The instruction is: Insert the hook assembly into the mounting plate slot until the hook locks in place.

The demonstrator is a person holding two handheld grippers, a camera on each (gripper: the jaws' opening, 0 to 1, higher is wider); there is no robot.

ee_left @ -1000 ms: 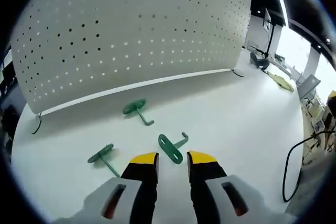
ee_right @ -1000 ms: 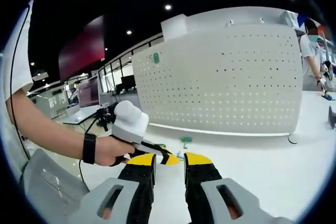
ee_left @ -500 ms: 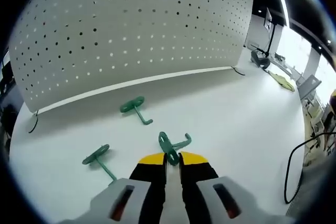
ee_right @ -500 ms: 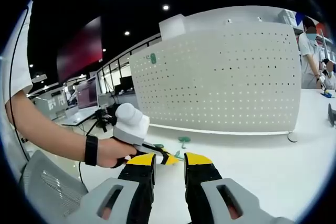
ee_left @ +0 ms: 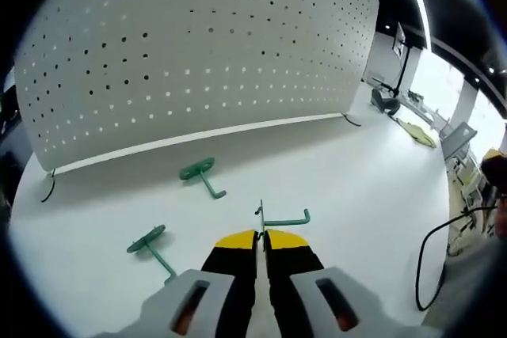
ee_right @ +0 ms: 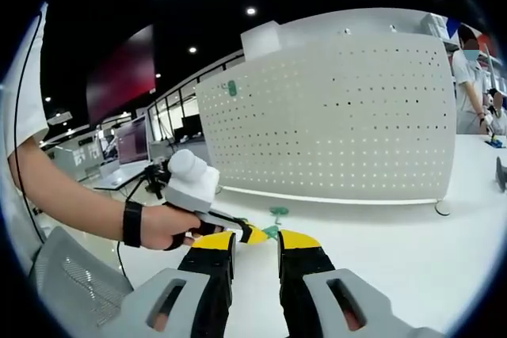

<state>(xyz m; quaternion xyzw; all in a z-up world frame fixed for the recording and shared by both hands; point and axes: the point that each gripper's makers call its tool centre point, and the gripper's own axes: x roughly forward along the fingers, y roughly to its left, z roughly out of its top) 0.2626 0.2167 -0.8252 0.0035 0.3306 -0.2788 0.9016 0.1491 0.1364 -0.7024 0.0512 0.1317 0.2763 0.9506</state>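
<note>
The white pegboard panel (ee_left: 198,53) stands upright on the white table (ee_left: 372,172). My left gripper (ee_left: 261,237) is shut on a green hook (ee_left: 282,218), held just above the table with its prong pointing right. Two more green hooks lie flat: one (ee_left: 201,174) near the panel's foot, one (ee_left: 152,241) to the left of my jaws. In the right gripper view the pegboard (ee_right: 341,116) carries a green hook (ee_right: 234,87) at its upper left. My right gripper (ee_right: 253,247) is open with nothing in it. Just beyond it, a hand holds the left gripper (ee_right: 253,233).
A black cable (ee_left: 432,251) curls off the table's right edge. Another loose hook (ee_right: 278,211) lies before the panel. A person (ee_right: 474,77) stands at a far bench on the right. A mesh chair back (ee_right: 71,282) sits at lower left.
My left gripper has shut on the nearest green hook and raised it off the table, turning it edge-on. The right gripper has stayed open and still.
</note>
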